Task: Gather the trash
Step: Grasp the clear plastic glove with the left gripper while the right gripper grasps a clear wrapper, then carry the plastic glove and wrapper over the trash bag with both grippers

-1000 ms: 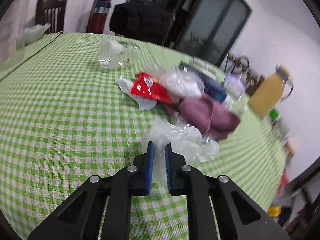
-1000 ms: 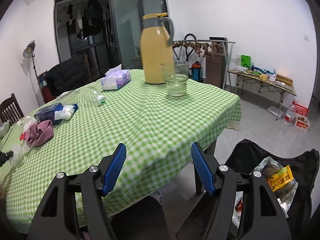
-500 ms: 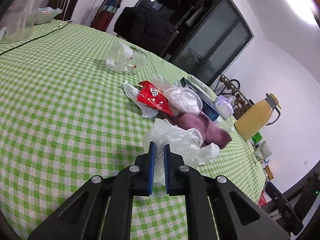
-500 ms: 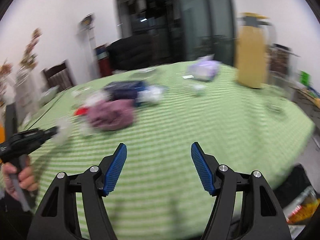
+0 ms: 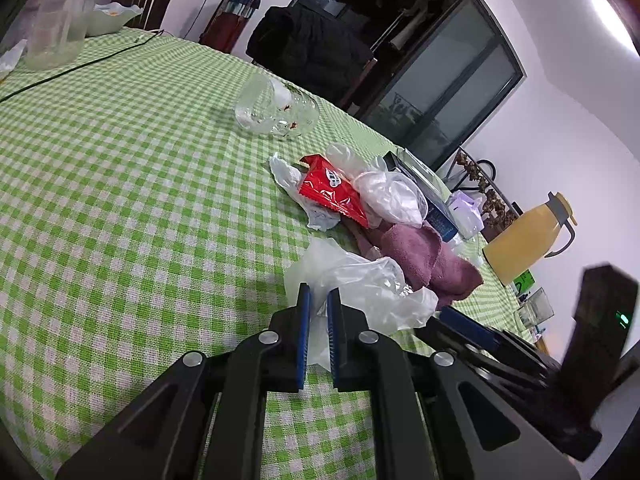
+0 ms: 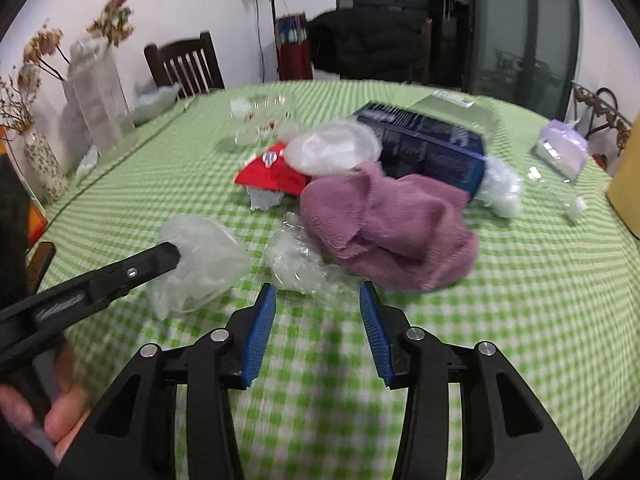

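Note:
My left gripper (image 5: 318,298) is shut on a crumpled clear plastic bag (image 5: 360,284) just above the green checked tablecloth (image 5: 120,200). The right wrist view shows that gripper (image 6: 168,256) coming in from the left with the bag (image 6: 204,256) at its tip. My right gripper (image 6: 316,294) hovers low over the cloth with its jaws closing and nothing between them. A crumpled clear wrap (image 6: 296,260) lies just ahead of its fingertips. Behind it lie a red snack wrapper (image 6: 272,172) and a white plastic lid (image 6: 332,148).
A purple cloth (image 6: 384,220) and a dark blue box (image 6: 432,152) sit in the pile. A glass jar (image 5: 276,112) lies on its side farther back. A yellow jug (image 5: 524,236) and a tissue pack (image 6: 560,148) stand to the right, with vases (image 6: 44,168) at the left edge.
My right gripper swung from the table's far corner to the trash pile beside the left gripper, and its jaws narrowed. The left gripper kept its hold on the plastic bag and rolled a little.

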{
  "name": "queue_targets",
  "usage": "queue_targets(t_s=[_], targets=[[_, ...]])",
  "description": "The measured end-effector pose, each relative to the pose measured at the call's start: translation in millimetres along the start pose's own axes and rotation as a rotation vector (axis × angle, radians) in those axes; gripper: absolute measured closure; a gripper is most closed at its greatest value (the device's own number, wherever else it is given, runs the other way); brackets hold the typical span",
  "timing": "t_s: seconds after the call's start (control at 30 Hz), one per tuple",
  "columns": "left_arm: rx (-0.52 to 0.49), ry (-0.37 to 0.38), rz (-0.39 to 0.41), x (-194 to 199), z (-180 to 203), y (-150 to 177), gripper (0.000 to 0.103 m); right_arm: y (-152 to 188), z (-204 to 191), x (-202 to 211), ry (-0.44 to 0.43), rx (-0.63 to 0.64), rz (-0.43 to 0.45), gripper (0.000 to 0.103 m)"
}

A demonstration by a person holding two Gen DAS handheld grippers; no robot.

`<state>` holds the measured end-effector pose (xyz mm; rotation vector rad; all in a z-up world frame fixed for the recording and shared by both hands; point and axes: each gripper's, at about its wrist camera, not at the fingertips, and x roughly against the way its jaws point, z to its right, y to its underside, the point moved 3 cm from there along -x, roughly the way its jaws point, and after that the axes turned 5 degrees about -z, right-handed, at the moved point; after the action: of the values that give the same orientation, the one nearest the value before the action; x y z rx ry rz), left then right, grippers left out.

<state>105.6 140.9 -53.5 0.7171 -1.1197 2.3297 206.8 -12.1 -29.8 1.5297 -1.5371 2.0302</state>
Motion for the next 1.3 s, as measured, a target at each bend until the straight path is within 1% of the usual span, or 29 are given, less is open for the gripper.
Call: queue_targets(t_s=[0.03,0.07,0.1,0.17,0.3,0.4,0.53,0.63,0.7,0.77,0.87,1.0,1.07,1.13,1.2,1.3], targets=[[0.0,0.003,0.0,0,0,0,0.097,-1,1,-6,0.006,-0.004,-0.017,0.074],[-0.001,0.003,0.0,-1,0,0,0.097,0,3,-8,0.0,-0.013,-0.027,0.091],[0.0,0.003,0.0,-1,0,0,0.097,3,4,-7,-0.012,-0.02,-0.028,0.093],[0.0,0.004,-0.004,-1,0,0,0.097,11,4,0,-0.01,-0.019,-0.011,0.099],[-0.012,0.001,-0.013,-3,3,1,0.097,32,11,24,-0.012,-0.05,0.024,0.1],[-0.013,0.0,-0.013,-4,5,1,0.097,46,24,51,-0.009,-0.081,0.069,0.1],[-0.019,0.005,-0.014,-6,8,0,0.097,56,54,86,0.012,-0.152,0.147,0.101],[-0.043,-0.066,-0.021,-9,16,0,0.097,61,79,108,0.025,-0.208,0.202,0.101],[-0.051,-0.055,-0.027,-7,26,-2,0.097,67,94,119,0.037,-0.238,0.228,0.101],[-0.074,-0.035,-0.022,-3,43,-4,0.097,75,111,130,0.055,-0.275,0.256,0.101],[-0.154,-0.048,0.004,3,76,-6,0.097,94,140,150,0.088,-0.335,0.297,0.101],[-0.238,-0.032,0.005,4,120,-3,0.097,128,187,183,0.141,-0.437,0.348,0.101],[-0.278,-0.005,-0.009,0,145,1,0.097,143,204,197,0.169,-0.472,0.368,0.101],[-0.307,0.024,-0.032,-4,167,4,0.097,161,223,213,0.221,-0.5,0.388,0.101],[-0.369,0.036,-0.035,-7,196,9,0.097,181,243,230,0.272,-0.536,0.402,0.101],[-0.436,0.063,-0.053,-11,231,19,0.097,220,276,260,0.372,-0.603,0.416,0.101]])
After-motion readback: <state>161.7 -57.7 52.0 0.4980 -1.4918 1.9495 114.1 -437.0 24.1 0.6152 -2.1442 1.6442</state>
